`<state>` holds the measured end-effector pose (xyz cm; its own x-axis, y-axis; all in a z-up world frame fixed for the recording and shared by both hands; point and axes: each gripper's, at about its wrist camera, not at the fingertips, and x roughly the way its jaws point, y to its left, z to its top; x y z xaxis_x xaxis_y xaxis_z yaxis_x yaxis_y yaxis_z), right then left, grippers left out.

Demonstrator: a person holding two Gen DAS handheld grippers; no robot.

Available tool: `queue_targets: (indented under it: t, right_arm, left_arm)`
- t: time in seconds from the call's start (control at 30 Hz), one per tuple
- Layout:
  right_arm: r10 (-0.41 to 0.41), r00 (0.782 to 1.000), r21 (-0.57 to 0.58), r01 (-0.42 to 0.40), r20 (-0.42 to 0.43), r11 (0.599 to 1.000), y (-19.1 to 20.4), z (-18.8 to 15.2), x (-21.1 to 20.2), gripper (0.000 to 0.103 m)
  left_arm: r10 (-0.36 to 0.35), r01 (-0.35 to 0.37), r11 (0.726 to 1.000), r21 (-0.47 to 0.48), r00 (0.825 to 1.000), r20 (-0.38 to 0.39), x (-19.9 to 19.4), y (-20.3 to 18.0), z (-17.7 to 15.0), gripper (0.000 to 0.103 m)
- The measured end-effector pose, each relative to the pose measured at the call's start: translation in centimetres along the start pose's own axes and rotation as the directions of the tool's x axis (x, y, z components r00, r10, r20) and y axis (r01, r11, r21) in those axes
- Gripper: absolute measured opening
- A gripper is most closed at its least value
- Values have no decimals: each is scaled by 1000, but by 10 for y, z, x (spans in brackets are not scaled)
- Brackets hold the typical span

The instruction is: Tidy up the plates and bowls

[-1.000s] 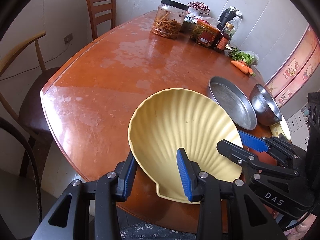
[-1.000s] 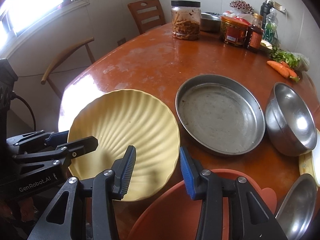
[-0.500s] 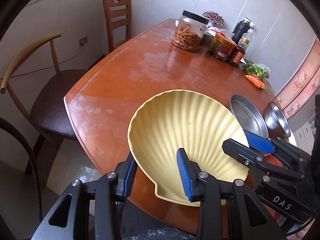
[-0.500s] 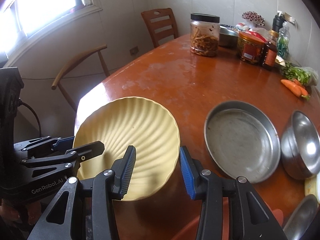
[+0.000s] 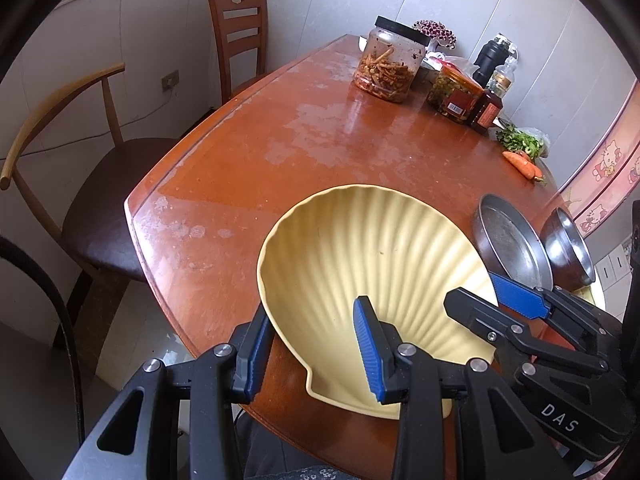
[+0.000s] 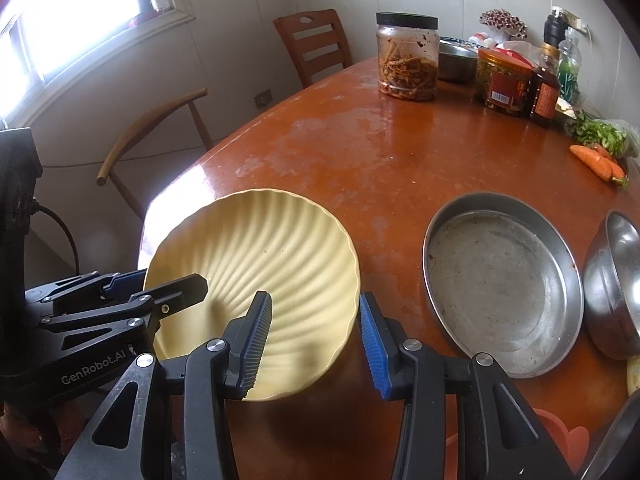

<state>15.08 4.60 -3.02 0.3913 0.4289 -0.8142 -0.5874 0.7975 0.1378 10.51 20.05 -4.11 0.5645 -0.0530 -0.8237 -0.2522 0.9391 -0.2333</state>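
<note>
Yellow shell-shaped plate (image 5: 372, 268) held tilted above the near edge of the wooden table (image 5: 280, 140) (near side lower). Left gripper (image 5: 312, 354) clamped on its near-left rim, one pad inside, one outside. Right gripper (image 6: 316, 340) clamped on its near-right rim the same way. Round steel pan (image 6: 504, 280) sits on the table right of the plate, steel bowl (image 6: 616, 284) just beside it. Jars and bottles at the far end, carrots (image 6: 598, 162) near the right edge.

Both grippers are black: the left gripper (image 5: 312, 354) and right gripper (image 6: 316, 338) have ribbed blue pads (silver screws, white lettering).
</note>
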Motion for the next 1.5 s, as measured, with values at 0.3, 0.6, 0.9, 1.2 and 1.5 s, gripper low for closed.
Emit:
queue_targets:
  t: [0.3, 0.6, 0.9, 1.2, 1.5]
  right_arm:
    - [11, 1000, 6, -11, 0, 1000, 0, 0, 1, 49]
    - [2, 1000, 0, -2, 18, 1000, 0, 0, -5, 50]
    - [-2, 999, 3, 1, 54, 1000, -3, -2, -23, 57]
    - [-5, 991, 8, 4, 135, 1000, -2, -9, -63, 64]
    - [-56, 974, 2, 57, 222, 998, -3, -26, -104, 68]
  left_arm:
    - [1, -1, 1000, -11, 1000, 1, 0, 2, 1, 40]
    - [23, -23, 1000, -15, 999, 27, -8, 3, 3, 45]
    - [36, -35, 999, -14, 997, 74, -29, -1, 3, 52]
    - [29, -31, 999, 16, 992, 125, -54, -19, -3, 57]
    - [15, -25, 998, 62, 988, 152, -71, -48, -16, 59]
